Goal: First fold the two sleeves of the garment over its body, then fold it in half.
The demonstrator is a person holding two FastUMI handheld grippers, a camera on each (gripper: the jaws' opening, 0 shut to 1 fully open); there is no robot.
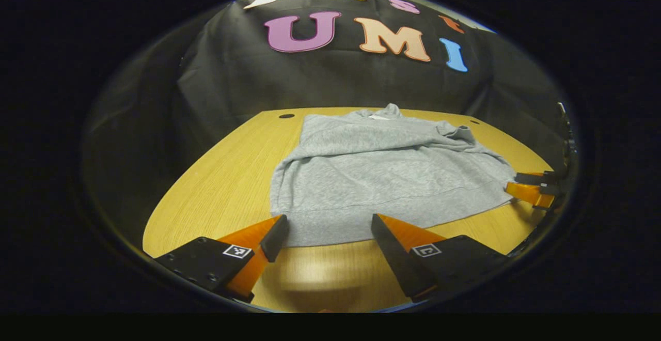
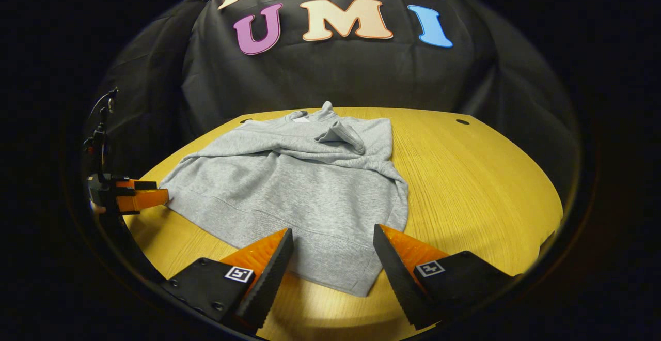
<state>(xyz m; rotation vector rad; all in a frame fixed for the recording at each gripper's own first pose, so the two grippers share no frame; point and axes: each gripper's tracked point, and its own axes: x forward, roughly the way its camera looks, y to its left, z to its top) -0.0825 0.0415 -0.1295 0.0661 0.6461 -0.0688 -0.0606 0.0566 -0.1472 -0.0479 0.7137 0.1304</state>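
A grey sweatshirt [image 1: 382,175] lies flat on the round wooden table [image 1: 217,175], collar to the far side and hem towards me. Both sleeves are laid across its chest, with one cuff [image 2: 343,134] bunched up near the collar. My left gripper [image 1: 328,223] stands open just over the hem's left part, its fingers apart and holding nothing. In the right gripper view the sweatshirt [image 2: 299,186] spreads to the left, and my right gripper [image 2: 333,235] is open over the hem's near right corner. Each gripper also appears in the other's view: the right gripper [image 1: 514,182] at the hem's right end, the left gripper [image 2: 161,191] at its left edge.
Black cloth walls close off the booth behind the table. Small dark holes [image 1: 286,116] [image 2: 462,122] mark the table's far rim. Bare wood [image 2: 475,186] lies right of the sweatshirt, and a narrow strip of it runs in front of the hem.
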